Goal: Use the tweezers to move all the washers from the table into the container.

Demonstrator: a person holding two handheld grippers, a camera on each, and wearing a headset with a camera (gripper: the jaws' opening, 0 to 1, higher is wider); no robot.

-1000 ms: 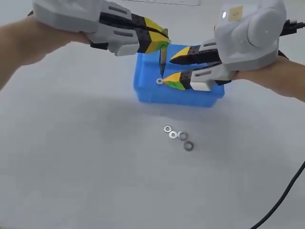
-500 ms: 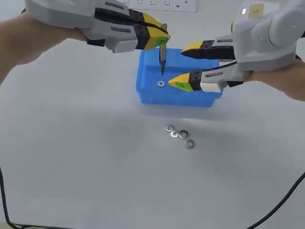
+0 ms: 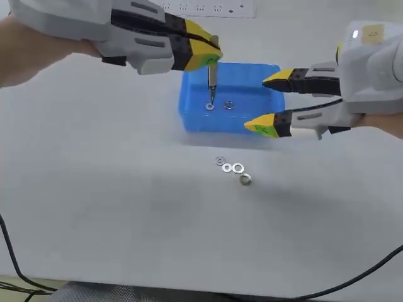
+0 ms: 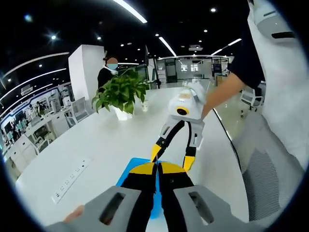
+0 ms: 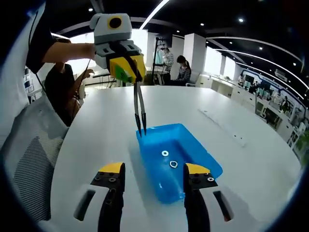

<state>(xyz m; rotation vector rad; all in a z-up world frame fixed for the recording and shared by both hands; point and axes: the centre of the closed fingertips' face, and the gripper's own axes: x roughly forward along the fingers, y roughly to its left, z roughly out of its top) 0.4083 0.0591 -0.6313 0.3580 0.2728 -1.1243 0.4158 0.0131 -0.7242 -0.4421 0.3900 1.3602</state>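
Your left gripper (image 3: 211, 55) is clamped on the tweezers (image 3: 211, 85), which hang below it over the blue container (image 3: 189, 118). Your right gripper (image 3: 264, 102) is beside it, with its jaws spread apart. Two washers (image 3: 228, 105) lie in the container. Four more washers (image 3: 233, 168) lie on the table (image 3: 113, 207), nearer you than both grippers.

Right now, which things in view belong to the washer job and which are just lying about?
Job: tweezers in the left gripper; open right gripper; blue container; two washers inside it; four washers on the table.
Lying about: power strip; black cable; potted plant.
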